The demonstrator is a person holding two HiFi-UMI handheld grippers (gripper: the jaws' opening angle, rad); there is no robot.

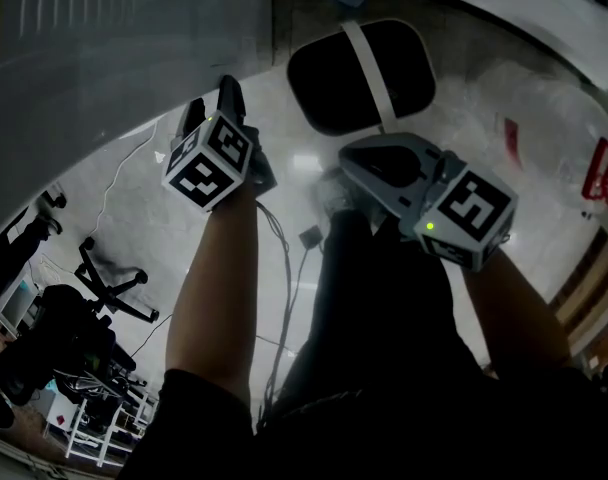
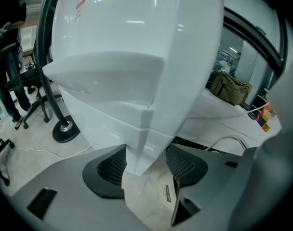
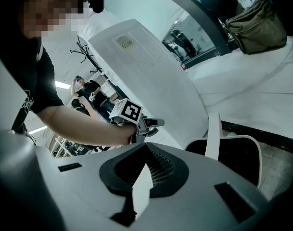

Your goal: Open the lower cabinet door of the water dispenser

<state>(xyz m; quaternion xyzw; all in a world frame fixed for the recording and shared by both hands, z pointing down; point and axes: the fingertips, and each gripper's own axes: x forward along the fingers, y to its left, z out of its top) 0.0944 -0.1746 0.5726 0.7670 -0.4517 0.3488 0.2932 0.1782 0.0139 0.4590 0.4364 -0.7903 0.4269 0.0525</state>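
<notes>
I have the left tool (image 2: 146,166) spread wide and tipped down at the dispenser (image 2: 132,37). The near upright edge of its lower door (image 2: 137,146) sits in the gap between the two pads. That is where I want it. I see no handle on this white front, so an edge grip gives me something to pull on. The pads look to be right beside the panel on either side, but with the wide lens this close I can't swear they bear on it. I count the tool as not clamped. I judge the door not yet swung out, as it lies in line with the body below the ledge.

The right tool (image 3: 144,171) is pressed together with nothing in it and is held back from the dispenser. From there its camera looks across at the left tool working at the dispenser's side, and it is clear of the door's swing.

I judge the task to be at the grasp. The next move is to close on the edge and draw it outward along the hinge arc. The risk is that the pads slip off the smooth plastic.
</notes>
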